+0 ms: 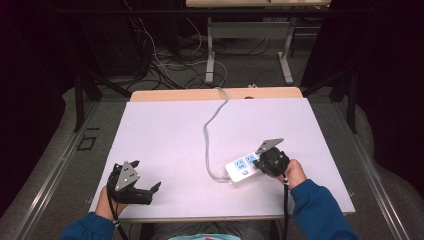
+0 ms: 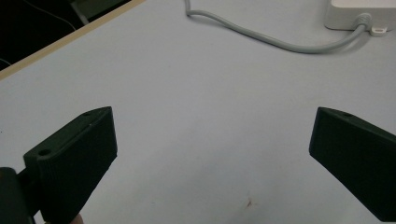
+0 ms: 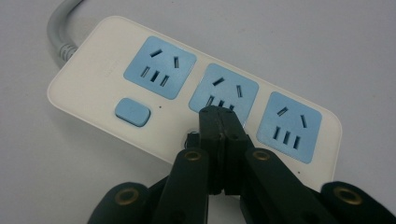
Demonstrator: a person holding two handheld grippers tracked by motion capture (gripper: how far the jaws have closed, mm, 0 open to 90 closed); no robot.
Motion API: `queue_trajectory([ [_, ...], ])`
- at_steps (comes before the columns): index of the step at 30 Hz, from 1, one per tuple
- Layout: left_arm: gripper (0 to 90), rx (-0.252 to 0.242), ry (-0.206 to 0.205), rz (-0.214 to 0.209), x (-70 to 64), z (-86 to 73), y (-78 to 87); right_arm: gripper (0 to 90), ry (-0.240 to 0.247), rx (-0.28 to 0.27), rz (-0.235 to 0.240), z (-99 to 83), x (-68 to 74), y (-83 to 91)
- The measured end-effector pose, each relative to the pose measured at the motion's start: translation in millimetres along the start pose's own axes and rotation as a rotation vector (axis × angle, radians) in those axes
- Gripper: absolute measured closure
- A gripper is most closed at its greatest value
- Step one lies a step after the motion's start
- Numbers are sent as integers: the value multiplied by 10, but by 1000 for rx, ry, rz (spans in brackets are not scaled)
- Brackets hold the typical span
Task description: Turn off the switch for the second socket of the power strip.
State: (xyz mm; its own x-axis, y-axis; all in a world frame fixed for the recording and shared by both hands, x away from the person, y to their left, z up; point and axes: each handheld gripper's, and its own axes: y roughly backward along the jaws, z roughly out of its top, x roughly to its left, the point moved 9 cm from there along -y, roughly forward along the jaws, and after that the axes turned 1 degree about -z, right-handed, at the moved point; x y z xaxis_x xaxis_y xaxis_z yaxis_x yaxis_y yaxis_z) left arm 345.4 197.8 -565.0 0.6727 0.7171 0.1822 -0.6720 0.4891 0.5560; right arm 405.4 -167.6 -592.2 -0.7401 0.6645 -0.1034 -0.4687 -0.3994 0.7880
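- Power strip: white, three blue sockets, blue switch; lies flat, right of centre on the table.
- Your right gripper: jaws pressed together, tip over the strip's near edge below the middle socket.
- Your left gripper: jaws wide apart, over bare table, well apart from the strip; grey cable ahead.

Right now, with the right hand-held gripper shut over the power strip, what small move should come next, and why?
Probably press the right hand-held gripper straight down. Its jaws are shut, tips over the near edge of the middle socket of the power strip, seemingly above that socket's button. The left hand-held gripper is open, away from it.
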Motion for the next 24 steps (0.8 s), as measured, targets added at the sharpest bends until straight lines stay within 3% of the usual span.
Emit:
queue_trajectory([
  [3, 9, 0, 0, 0, 0, 0, 2, 900, 5, 2, -15, 2, 3, 1],
  [6, 10, 0, -2, 1, 2, 1, 4, 900, 46, -9, -30, 12, -18, -4],
  [24, 10, -1, -2, 0, 0, 3, 4, 900, 33, -17, -44, 11, -33, 23],
])
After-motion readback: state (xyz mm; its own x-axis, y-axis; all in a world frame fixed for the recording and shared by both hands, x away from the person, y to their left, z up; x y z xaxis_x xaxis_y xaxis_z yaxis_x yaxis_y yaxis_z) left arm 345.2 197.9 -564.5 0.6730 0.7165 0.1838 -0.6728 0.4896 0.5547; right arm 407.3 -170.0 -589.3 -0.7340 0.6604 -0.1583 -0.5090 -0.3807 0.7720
